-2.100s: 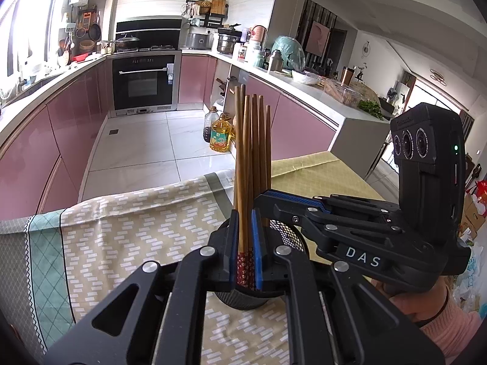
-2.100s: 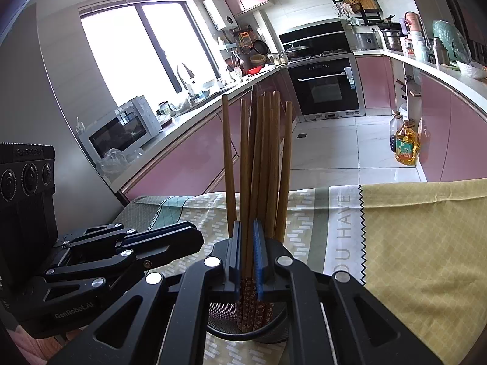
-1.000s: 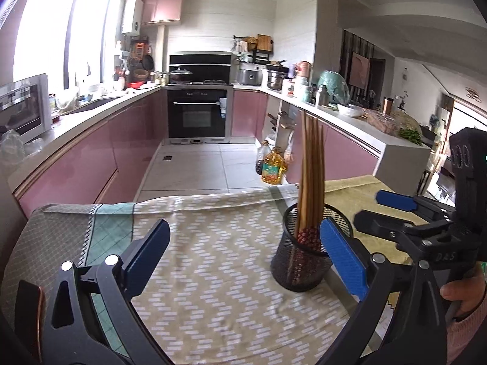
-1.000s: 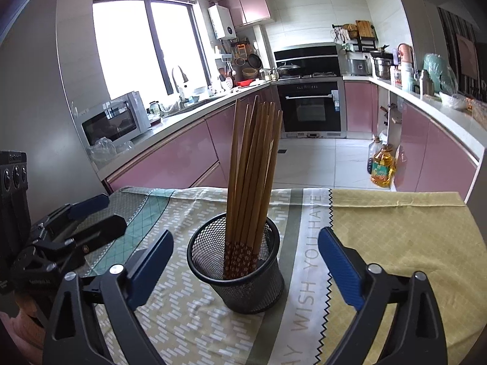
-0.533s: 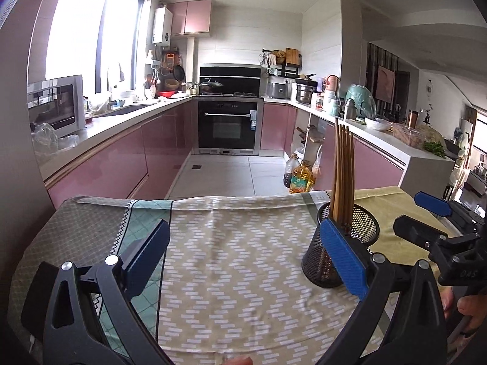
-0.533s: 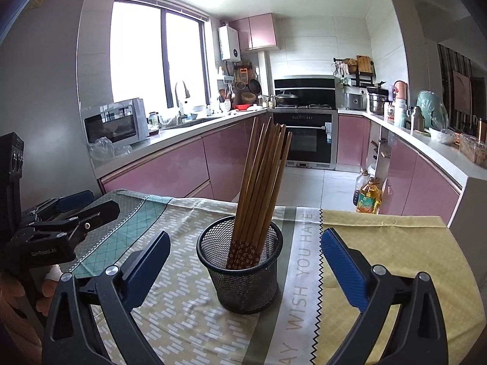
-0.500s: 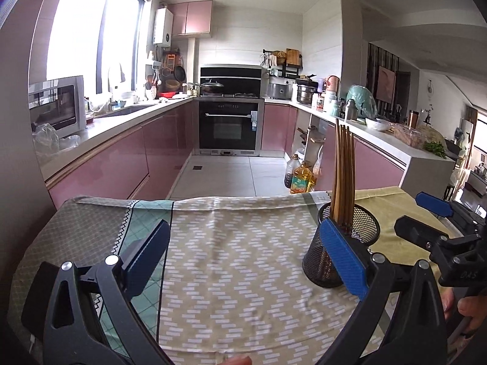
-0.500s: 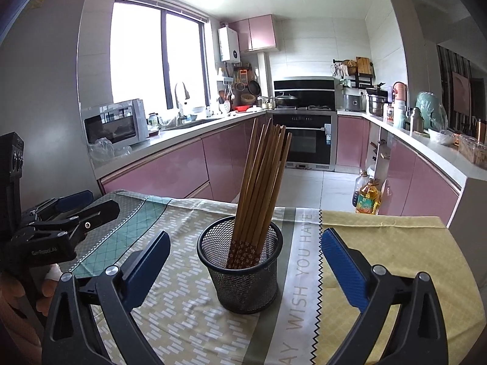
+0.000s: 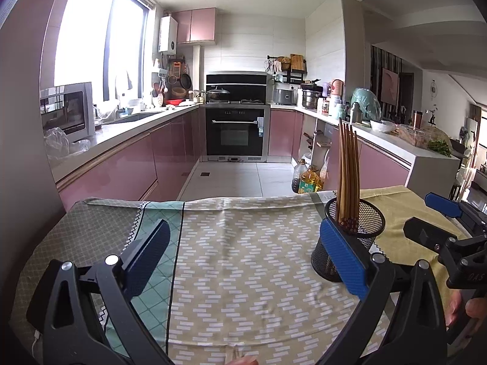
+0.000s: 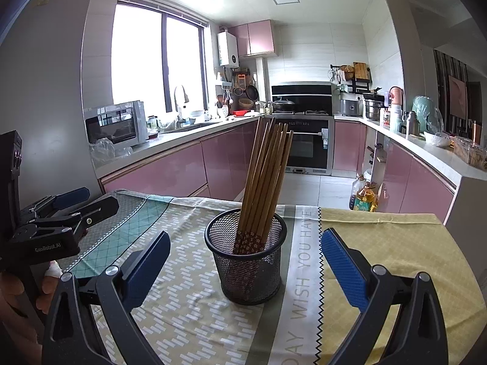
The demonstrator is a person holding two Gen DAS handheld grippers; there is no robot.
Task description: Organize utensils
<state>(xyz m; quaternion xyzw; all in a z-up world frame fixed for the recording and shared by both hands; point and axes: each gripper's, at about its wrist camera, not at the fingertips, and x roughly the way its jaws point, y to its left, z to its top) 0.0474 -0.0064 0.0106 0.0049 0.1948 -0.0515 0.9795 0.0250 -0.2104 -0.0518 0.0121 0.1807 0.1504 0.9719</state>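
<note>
A black mesh cup (image 10: 246,270) stands on the patterned tablecloth (image 10: 380,243) with several wooden chopsticks (image 10: 264,176) leaning in it, patterned ends down. My right gripper (image 10: 243,243) is open, its blue pads wide on either side of the cup and nearer the camera, touching nothing. In the left wrist view the cup (image 9: 362,225) and chopsticks (image 9: 347,164) sit just behind the right pad of my open left gripper (image 9: 243,234). Each gripper shows in the other's view: the left gripper (image 10: 97,199) at far left, the right gripper (image 9: 426,220) at far right.
The tablecloth (image 9: 243,261) covers a small table whose far edge drops to the kitchen floor. Oil bottles (image 10: 363,197) stand on the floor by pink cabinets. A hand (image 10: 18,298) holds the left gripper's handle. A microwave (image 9: 67,112) sits on the left counter.
Both grippers were shut on the chopsticks above the cup; they have opened and drawn back toward the near table edge. The chopsticks now rest loose in the cup.
</note>
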